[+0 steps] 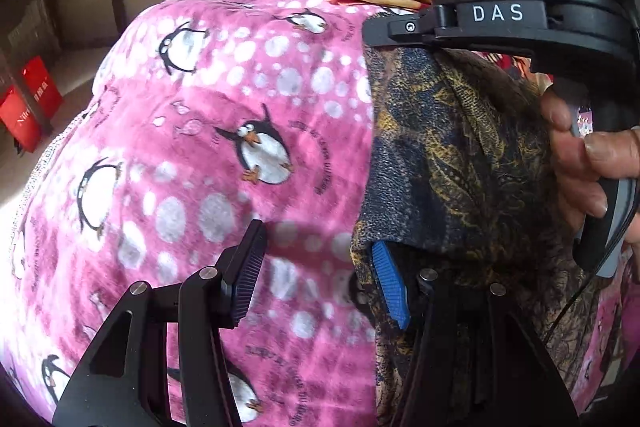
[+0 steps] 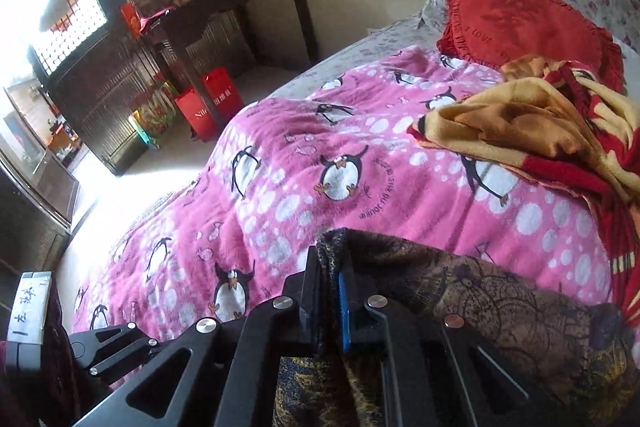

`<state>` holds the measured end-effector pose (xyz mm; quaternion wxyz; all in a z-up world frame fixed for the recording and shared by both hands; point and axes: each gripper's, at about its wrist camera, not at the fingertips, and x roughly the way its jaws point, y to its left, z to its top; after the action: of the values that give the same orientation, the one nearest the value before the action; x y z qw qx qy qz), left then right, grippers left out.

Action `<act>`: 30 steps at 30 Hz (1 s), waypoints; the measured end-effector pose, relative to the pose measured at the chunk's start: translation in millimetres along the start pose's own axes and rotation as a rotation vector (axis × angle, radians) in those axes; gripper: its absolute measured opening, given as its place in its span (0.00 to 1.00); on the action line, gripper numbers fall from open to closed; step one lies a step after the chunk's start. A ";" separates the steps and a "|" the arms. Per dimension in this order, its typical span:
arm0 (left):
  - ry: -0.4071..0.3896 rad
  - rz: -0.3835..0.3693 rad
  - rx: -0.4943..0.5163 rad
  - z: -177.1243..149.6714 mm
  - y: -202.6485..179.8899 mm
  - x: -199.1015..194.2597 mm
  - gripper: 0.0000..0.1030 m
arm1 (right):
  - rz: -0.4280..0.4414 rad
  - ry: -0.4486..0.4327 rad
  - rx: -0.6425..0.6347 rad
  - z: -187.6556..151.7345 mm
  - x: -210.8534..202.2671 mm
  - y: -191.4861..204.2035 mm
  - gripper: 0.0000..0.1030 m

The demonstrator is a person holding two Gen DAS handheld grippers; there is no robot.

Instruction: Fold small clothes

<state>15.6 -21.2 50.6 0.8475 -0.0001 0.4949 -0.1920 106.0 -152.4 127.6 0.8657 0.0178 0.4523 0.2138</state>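
A dark blue and gold patterned garment (image 1: pixel 452 147) hangs over the pink penguin blanket (image 1: pixel 224 131). My left gripper (image 1: pixel 320 279) is open; its right blue pad (image 1: pixel 390 283) touches the garment's left edge and its left pad (image 1: pixel 246 275) stands free over the blanket. The right gripper's black body marked DAS (image 1: pixel 496 23) holds the garment's top, with a hand on its handle. In the right wrist view my right gripper (image 2: pixel 330 303) is shut on the garment (image 2: pixel 480 303), with cloth pinched between its pads. The left gripper's fingers (image 2: pixel 116 347) show at the lower left.
A red heart-shaped pillow (image 2: pixel 520 19) and a crumpled yellow and red blanket (image 2: pixel 540 123) lie at the head of the bed. A dark wooden table (image 2: pixel 240 7) stands by the wall, with red gift bags (image 2: pixel 208 103) on the floor beside the bed's left edge.
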 end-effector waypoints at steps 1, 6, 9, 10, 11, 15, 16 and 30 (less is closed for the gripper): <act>0.013 -0.013 0.000 0.0 3.0 2.3 0.52 | -0.010 -0.009 0.003 0.5 5.2 0.8 0.06; 0.011 0.013 0.044 -1.7 -3.7 -6.9 0.52 | -0.050 -0.016 0.087 -20.9 23.5 1.0 0.08; -0.007 0.002 0.022 -2.4 1.8 -19.7 0.52 | -0.033 -0.036 0.128 -41.7 -21.9 1.8 0.40; -0.022 0.007 0.022 -0.6 2.7 -23.8 0.52 | -0.061 -0.067 0.129 -54.5 -44.6 0.0 0.53; -0.045 0.019 0.027 -0.7 1.3 -31.3 0.52 | -0.100 -0.091 0.130 -67.8 -66.3 -3.0 0.59; -0.106 0.024 0.058 3.3 -12.1 -47.5 0.52 | -0.277 -0.124 0.234 -128.0 -135.0 -40.2 0.59; -0.105 0.020 0.072 4.9 -17.8 -46.2 0.52 | -0.351 -0.120 0.280 -145.8 -150.1 -55.4 0.59; 0.019 0.048 0.150 23.4 -76.9 25.3 0.52 | -0.533 -0.078 0.557 -215.0 -181.3 -128.6 0.56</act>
<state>21.3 -105.2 55.9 0.8447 0.0771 0.4870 -0.2083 -109.0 -374.1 112.5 0.8693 0.1421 0.4487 -0.1506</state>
